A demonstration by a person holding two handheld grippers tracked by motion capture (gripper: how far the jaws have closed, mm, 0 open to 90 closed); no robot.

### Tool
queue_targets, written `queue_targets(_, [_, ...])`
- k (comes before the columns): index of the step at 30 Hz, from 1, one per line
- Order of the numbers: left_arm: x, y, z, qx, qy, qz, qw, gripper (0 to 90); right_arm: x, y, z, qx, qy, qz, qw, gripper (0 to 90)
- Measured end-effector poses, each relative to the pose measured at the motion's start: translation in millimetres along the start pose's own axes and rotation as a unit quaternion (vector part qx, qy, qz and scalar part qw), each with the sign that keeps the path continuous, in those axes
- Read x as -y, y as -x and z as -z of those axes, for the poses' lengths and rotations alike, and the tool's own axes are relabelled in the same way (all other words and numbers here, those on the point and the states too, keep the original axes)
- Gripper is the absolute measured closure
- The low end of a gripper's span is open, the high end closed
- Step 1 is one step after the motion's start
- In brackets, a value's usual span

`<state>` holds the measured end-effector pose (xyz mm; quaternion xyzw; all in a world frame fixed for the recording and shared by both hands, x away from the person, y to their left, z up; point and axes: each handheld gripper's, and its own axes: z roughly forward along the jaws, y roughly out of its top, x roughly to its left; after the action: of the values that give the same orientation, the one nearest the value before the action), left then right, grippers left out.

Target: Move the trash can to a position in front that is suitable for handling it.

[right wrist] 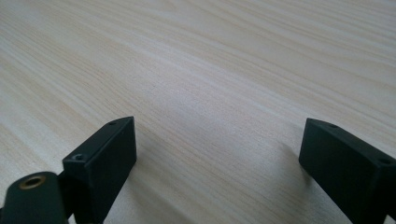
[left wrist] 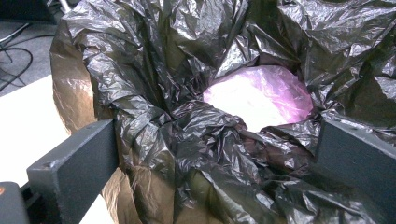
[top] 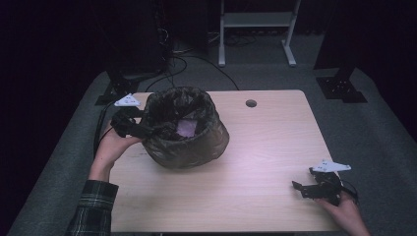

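**Thin liner could tear or slip at the rim**

The left gripper (top: 140,129) holds its jaws spread around the crumpled rim of the black bin liner (top: 169,115). A hard pull could rip the film or tip the bin (top: 189,147), which stands left of centre on the table (top: 265,147). The liner is glossy and wrinkled, with something pink (left wrist: 259,95) inside. The right gripper (top: 306,189) rests apart, jaws released.

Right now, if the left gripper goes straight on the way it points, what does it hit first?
The crumpled rim of the black bin liner, which lies between the open fingers of the left gripper. Beyond it, probably the pink bag inside; depth is unclear.
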<state>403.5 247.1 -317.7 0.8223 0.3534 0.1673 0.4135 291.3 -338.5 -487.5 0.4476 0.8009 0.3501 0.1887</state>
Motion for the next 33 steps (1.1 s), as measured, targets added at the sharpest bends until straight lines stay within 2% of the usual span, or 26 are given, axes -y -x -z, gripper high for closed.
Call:
queue_targets(4, [-2.1,0.8,-6.4,0.006,-0.008,0.0,0.9999,0.0,0.0,0.0,0.0,0.0,0.0,0.0,1.0,10.0])
queue_targets(6, [-3.2,2.4,-10.8,0.005,-0.019,-0.007,0.9998,0.0,0.0,0.1,-0.1,0.0,0.001,0.001,1.0,10.0])
queue_targets(8, [-4.1,4.9,-13.3,0.009,-0.018,-0.006,0.9998,0.0,0.0,0.1,0.0,0.0,0.0,0.001,1.0,10.0])
queue_targets(13, [-6.4,16.6,-16.6,0.03,-0.017,-0.017,0.9993,0.0,0.0,0.0,0.0,0.0,0.0,0.0,1.0,10.0])
queue_targets(20, [-11.3,42.2,-23.9,0.053,-0.016,-0.038,0.9977,0.0,0.0,0.0,0.0,0.0,0.0,0.0,1.0,10.0])
queue_targets(24, [-15.0,61.0,-29.5,0.073,-0.019,-0.054,0.9957,0.0,0.0,0.1,-0.1,0.0,0.0,0.0,1.0,10.0])
queue_targets(33, [-18.3,103.2,-41.2,0.113,-0.005,-0.073,0.9909,0.0,-0.2,1.3,-0.4,-0.005,0.001,0.005,1.0,9.9])
